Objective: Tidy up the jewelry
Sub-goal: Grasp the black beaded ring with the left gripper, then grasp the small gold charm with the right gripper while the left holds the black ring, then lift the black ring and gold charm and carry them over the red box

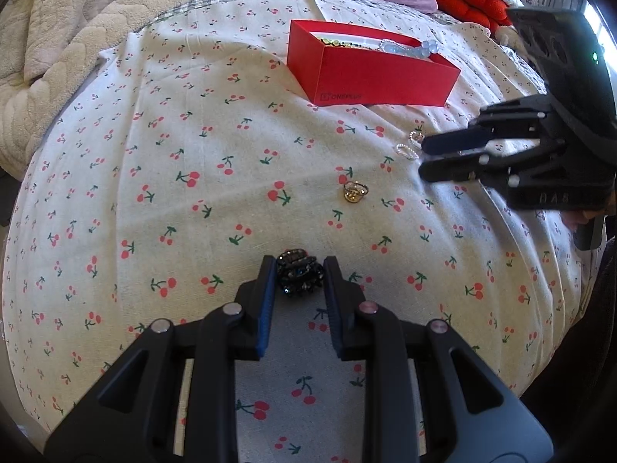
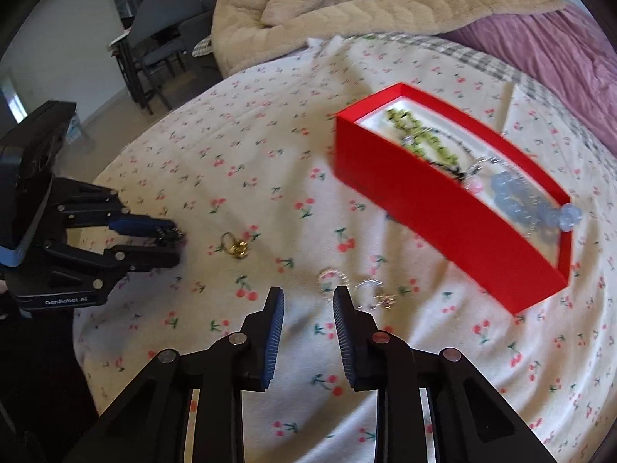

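Beads already lie in the red box (image 2: 443, 208); my left claw (image 1: 300, 270) pinches the dark hair clip (image 1: 299, 274), my right claw (image 2: 308, 297) hangs open and empty, and the gold ring (image 1: 354, 192) and two small pearl rings (image 1: 408, 146) are left on the sheet.

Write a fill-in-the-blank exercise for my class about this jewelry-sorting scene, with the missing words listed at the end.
1. The box holding the beads is coloured ____.
2. The bedsheet is printed with small ____.
3. The dark hair clip sits between the fingers of the ____ gripper.
4. The gold ring lies on the sheet, ____ the box.

Missing words: red; cherries; left; outside
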`<state>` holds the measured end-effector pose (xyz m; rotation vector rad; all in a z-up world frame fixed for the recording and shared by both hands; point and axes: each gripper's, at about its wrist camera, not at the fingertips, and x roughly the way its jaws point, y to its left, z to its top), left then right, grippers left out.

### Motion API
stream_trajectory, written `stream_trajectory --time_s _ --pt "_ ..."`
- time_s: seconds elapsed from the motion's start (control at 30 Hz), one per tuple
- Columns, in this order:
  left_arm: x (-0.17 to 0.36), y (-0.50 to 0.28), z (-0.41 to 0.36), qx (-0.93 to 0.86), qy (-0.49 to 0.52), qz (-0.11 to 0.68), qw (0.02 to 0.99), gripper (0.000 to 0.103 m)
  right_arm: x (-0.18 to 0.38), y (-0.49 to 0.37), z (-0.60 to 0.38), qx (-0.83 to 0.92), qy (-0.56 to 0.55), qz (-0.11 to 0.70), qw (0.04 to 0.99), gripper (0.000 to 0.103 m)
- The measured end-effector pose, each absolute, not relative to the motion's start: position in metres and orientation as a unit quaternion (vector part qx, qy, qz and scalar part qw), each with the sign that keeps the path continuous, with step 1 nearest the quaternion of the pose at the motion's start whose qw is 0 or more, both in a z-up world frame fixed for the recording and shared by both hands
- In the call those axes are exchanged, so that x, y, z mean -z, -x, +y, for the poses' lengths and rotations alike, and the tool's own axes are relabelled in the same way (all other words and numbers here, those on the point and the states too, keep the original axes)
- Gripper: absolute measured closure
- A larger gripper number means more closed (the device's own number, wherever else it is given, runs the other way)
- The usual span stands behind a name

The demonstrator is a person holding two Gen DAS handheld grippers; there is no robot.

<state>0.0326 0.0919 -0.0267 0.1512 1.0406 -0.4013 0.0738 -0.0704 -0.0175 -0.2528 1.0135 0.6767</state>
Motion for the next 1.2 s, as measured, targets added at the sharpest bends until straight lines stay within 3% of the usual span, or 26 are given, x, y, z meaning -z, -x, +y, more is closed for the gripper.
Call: stream_trajectory --time_s 0.3,0.37,0.53,0.63,0.7,0.97,1.2 --pt "0.025 -0.032 0.094 0.188 -0.069 0.494 0.846 0.077 0.027 -0.071 -0.051 -0.327 0.122 0.501 0.792 0.072" --pt "0.024 -0.033 0.095 0.186 -0.068 0.494 0.847 0.077 0.023 -0.068 -0.043 -0.340 0.120 0.496 0.790 0.047" --pt "0.024 -0.033 0.097 0.178 -0.065 0.495 0.848 0.077 0.020 -0.068 -0.020 -0.346 0.128 0.479 0.797 0.044" --pt "0.025 -0.034 0.099 0.172 -0.061 0.500 0.847 0.077 0.024 -0.072 -0.009 -0.342 0.129 0.477 0.799 0.047" --pt "0.026 -0.035 0.100 0.168 -0.060 0.501 0.847 0.077 0.029 -0.075 -0.002 -0.340 0.132 0.478 0.799 0.059" --pt "0.025 -0.035 0.101 0.161 -0.059 0.505 0.846 0.077 0.036 -0.080 -0.002 -0.333 0.116 0.480 0.803 0.087" --pt "0.018 -0.036 0.101 0.154 -0.053 0.500 0.851 0.077 0.031 -0.080 -0.009 -0.339 0.096 0.484 0.801 0.089"
